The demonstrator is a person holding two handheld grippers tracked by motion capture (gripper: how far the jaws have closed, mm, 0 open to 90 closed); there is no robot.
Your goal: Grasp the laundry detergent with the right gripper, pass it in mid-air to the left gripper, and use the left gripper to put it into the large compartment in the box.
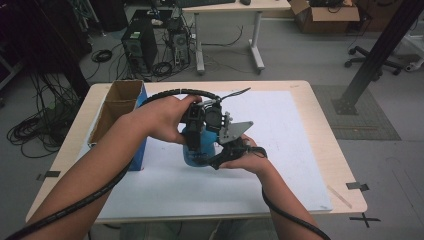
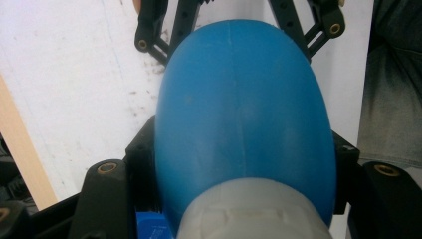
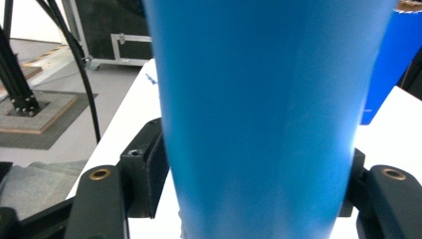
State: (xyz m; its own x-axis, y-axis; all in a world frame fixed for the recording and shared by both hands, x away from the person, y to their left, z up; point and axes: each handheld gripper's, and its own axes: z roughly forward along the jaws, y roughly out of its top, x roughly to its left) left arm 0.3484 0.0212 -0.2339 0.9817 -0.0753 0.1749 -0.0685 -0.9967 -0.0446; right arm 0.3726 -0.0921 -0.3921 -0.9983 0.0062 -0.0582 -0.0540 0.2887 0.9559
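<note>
In the high view, a blue bottle (image 1: 196, 147) stands near the middle of the white sheet (image 1: 280, 150) covering the bench (image 1: 327, 145). The left claw (image 1: 197, 122) comes at it from above and the right claw (image 1: 225, 152) from the right side, low down. A blue-sided cardboard box (image 1: 120, 107) sits just left of the hands.

In the left gripper view, the left claw (image 2: 244, 172) is clamped on the bottle's (image 2: 244, 114) shoulder beside its grey cap (image 2: 251, 211), pads pressed to both flanks. The other gripper's black linkage sits at the bottle's far end.

In the right gripper view, the right claw (image 3: 256, 181) has the bottle's (image 3: 263, 99) body between its jaws, both pads meeting the blue wall.
</note>
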